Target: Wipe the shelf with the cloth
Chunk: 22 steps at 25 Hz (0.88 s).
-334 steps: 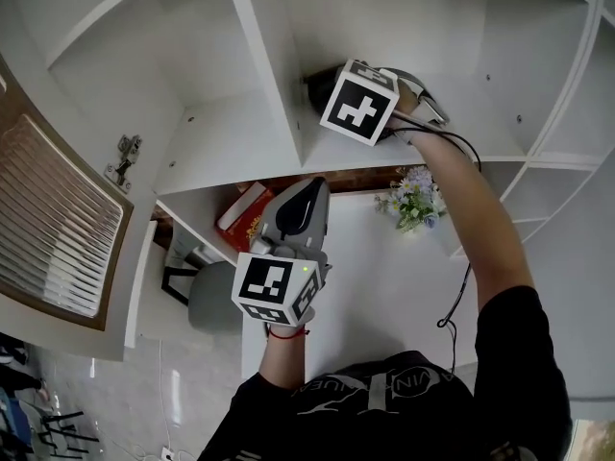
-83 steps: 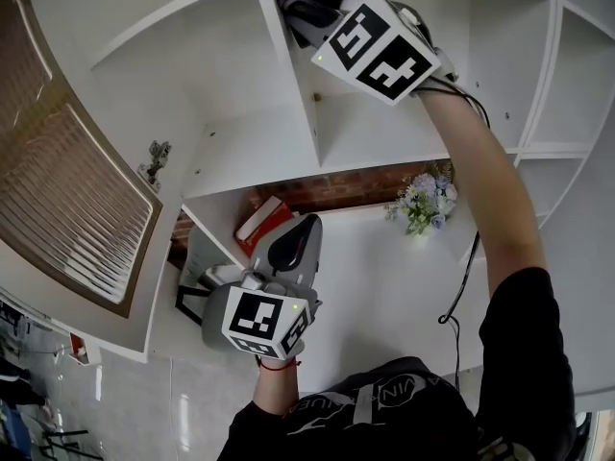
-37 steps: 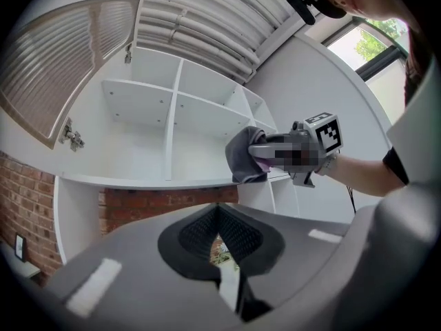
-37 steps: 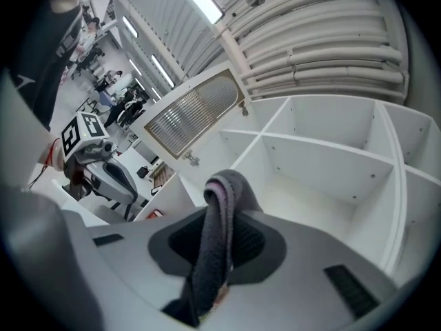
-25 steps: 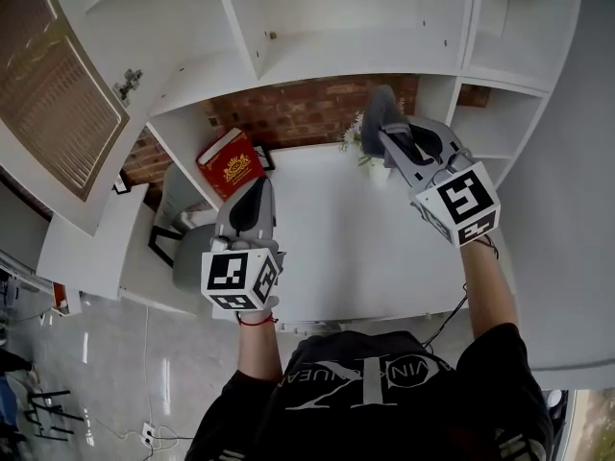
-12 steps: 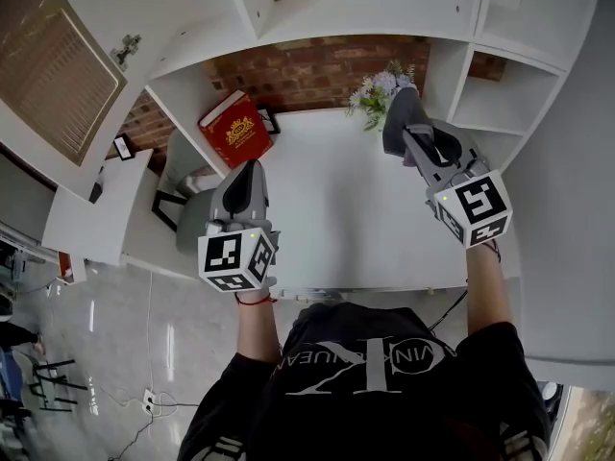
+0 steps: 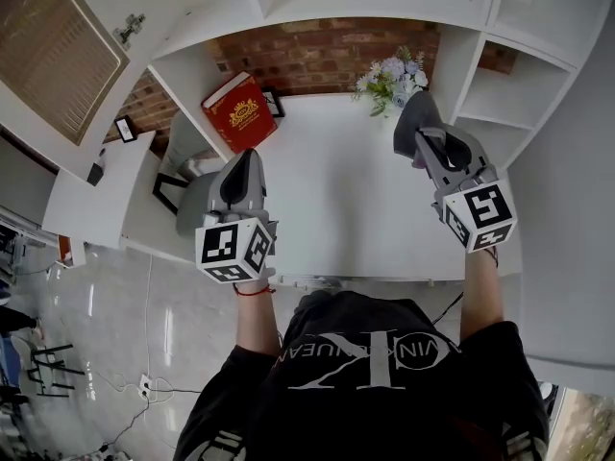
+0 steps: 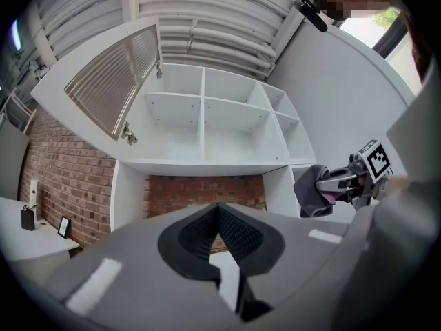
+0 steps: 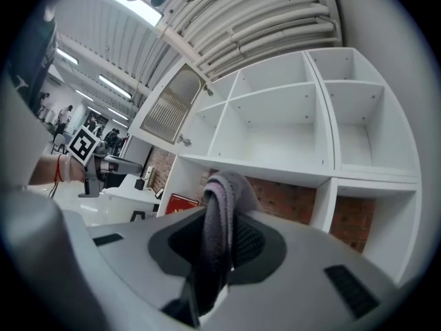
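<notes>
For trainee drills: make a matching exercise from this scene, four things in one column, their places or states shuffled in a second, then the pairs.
1 cloth
2 red book
3 flowers
4 left gripper

A back of the white desk
B jaws together, empty
C clamped in the right gripper
D in the compartment left of the desk

Pairs: 1-C, 2-D, 3-A, 4-B

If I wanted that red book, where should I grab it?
Probably by its top edge, coming from the front. The red book stands tilted with its cover facing out, so that edge looks free, and it is thin enough to pinch front to back.
</notes>
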Motion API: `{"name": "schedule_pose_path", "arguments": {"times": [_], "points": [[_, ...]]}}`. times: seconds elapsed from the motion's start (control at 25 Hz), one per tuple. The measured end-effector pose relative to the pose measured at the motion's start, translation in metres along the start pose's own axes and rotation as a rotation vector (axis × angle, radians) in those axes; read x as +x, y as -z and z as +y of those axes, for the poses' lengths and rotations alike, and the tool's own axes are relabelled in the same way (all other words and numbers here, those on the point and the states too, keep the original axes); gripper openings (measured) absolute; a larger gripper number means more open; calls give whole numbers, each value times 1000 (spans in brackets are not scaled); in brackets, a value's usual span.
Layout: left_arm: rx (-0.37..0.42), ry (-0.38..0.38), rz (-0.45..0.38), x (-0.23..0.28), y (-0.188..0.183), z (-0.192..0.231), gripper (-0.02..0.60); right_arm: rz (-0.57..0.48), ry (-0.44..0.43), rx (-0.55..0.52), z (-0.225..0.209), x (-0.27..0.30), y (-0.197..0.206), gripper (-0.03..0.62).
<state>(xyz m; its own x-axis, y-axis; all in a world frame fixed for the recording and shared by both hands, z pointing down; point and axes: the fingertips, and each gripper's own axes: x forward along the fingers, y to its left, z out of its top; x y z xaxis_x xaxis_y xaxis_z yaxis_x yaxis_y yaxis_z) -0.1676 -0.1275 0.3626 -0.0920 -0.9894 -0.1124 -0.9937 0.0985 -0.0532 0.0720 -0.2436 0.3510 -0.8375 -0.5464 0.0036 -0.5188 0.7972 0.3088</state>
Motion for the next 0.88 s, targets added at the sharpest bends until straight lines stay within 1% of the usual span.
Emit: {"name": "schedule_pose_path", "arguments": {"times": [0.36, 0.88], "points": [[-8, -5, 9, 1, 4, -1, 11, 19, 20, 29, -6, -6, 14, 67], [-17, -1, 15, 2, 4, -2, 11, 26, 12, 65, -4, -12, 23, 67]]}}
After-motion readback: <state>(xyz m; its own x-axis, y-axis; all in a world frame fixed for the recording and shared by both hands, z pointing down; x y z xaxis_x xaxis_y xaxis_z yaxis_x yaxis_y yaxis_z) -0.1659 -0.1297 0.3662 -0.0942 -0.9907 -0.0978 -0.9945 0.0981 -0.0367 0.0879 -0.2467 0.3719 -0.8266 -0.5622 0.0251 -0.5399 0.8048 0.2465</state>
